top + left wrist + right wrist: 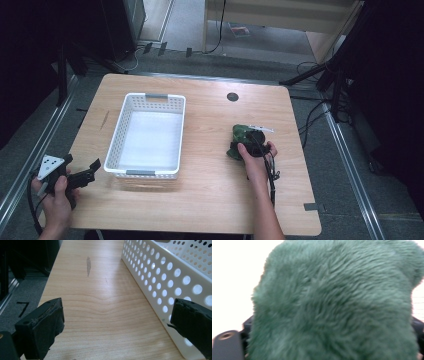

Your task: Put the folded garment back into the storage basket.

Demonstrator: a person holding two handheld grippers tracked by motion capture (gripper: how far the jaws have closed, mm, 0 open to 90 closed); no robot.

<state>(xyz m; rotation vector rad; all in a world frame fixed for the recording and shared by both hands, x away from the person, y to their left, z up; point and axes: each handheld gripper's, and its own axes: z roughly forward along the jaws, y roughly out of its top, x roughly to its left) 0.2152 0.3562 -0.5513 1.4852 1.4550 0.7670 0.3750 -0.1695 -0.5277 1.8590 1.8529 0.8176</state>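
Between right gripper (243,141) fingers — green plush toy (334,305).

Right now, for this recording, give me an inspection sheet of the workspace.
Surface: wooden table, dark streak near its left edge.
Job's things: empty white perforated basket left of centre; green plush toy on the right.
Clutter: nothing seen.
Grippers: left claw open beside the basket's near left corner; right claw at the toy, its grip hidden by fur.
Cables: one trails from each claw; more on the floor.
Surroundings: grey floor, dark stands.
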